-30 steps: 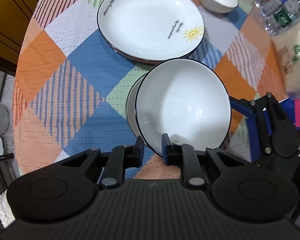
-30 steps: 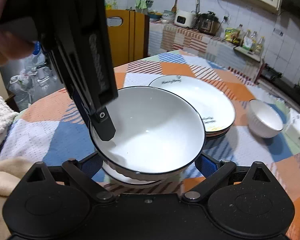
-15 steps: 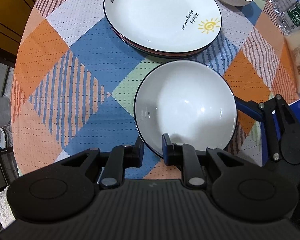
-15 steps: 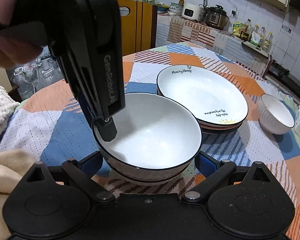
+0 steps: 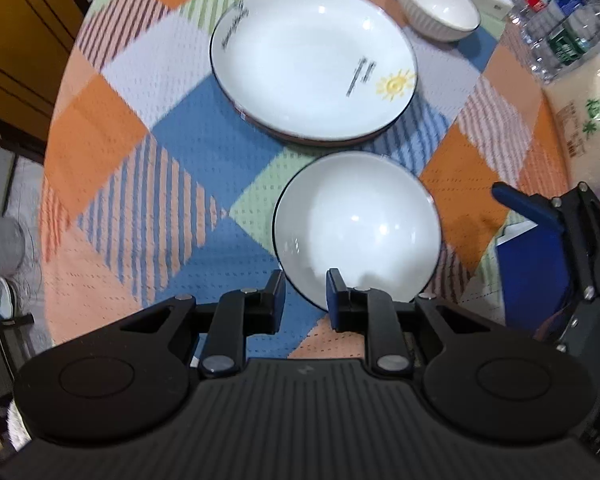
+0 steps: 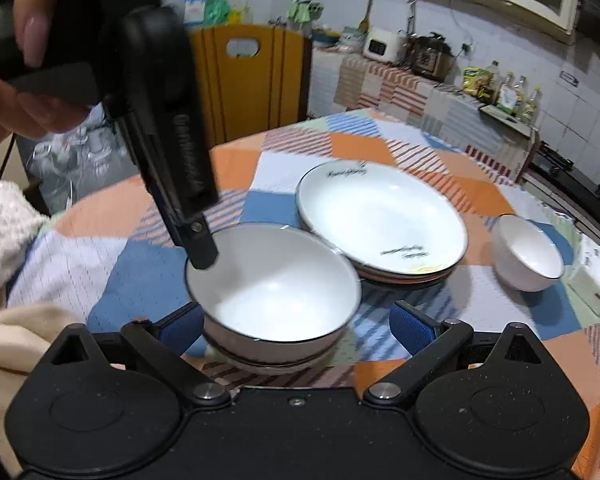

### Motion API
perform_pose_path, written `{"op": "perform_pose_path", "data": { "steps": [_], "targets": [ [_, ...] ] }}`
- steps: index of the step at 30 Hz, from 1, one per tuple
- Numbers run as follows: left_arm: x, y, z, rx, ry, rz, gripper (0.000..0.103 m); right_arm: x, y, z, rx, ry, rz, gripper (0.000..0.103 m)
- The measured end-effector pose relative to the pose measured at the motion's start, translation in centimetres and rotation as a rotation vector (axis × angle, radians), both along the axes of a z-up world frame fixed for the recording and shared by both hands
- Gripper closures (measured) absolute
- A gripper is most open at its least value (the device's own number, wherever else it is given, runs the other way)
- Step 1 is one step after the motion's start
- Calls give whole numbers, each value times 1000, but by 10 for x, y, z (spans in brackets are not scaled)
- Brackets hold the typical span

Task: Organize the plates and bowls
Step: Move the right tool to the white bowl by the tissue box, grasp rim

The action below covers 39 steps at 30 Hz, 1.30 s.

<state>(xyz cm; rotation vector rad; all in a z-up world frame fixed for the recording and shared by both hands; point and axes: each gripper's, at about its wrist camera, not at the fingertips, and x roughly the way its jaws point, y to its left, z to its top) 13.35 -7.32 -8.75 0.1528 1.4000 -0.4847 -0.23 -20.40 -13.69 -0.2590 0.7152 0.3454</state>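
Note:
A white bowl with a dark rim [image 5: 356, 224] [image 6: 274, 280] sits nested on another bowl on the checked tablecloth [image 5: 188, 148]. My left gripper [image 5: 305, 296] is open, its fingers apart on either side of the bowl's near rim; in the right wrist view one fingertip [image 6: 202, 248] is over the bowl's left rim. My right gripper [image 6: 296, 326] is open wide, its blue pads flanking the bowl without touching it. A stack of white plates with a sun print [image 5: 314, 62] [image 6: 382, 220] lies beyond. A small ribbed white bowl [image 5: 438, 6] [image 6: 528, 254] stands farther right.
Plastic water bottles [image 5: 560, 28] and a bag of rice [image 5: 592, 128] stand at the table's right edge. A blue box [image 5: 528, 276] is by my right gripper. A towel [image 6: 4, 240] lies at the left. A yellow chair [image 6: 248, 80] stands behind the table.
My left gripper has let go of the bowl: its fingers have opened and drawn up and back. The bowl now rests on the lower bowl. The right gripper stays open.

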Motion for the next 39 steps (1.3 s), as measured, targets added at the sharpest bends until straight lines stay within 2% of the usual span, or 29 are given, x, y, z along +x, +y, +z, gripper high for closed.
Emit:
{"op": "perform_pose_path", "data": {
  "steps": [8,15,16,18,19,24,28,32,34,36,38,39],
  "targets": [
    [3,-15,39,-31,-77,-48,82,0,-50,30,91,-58,-124,3],
    [17,-57,59,-31,-130,-123,80,11,-93,52,98,-130,-189,2],
    [19,-64,60,-32,-144,-135,78,14,-98,54,98,-139,-195,2],
    [22,-77,62,-67,-177,-168,65,22,-108,55,99,-141,-205,2],
    [24,-81,61,-86,-192,-177,57,25,-113,54,101,-141,-211,2],
    [38,-106,53,-128,-227,-215,57,53,-140,18,143,-103,-281,2],
    [57,-121,46,-153,-285,-211,48,74,-151,-10,125,-111,-322,2],
    [81,-133,32,-180,-396,-143,28,93,-166,-24,115,-167,-334,2],
    [96,-141,20,-176,-433,-128,28,103,-173,-29,140,-193,-353,2],
    [111,-152,8,-160,-464,-129,27,115,-175,-35,144,-180,-363,2],
    [127,-166,-4,-133,-486,-115,27,129,-172,-44,82,-133,-353,2],
    [134,-171,-8,-145,-479,-112,27,135,-171,-50,57,-113,-352,2]
  ]
}}
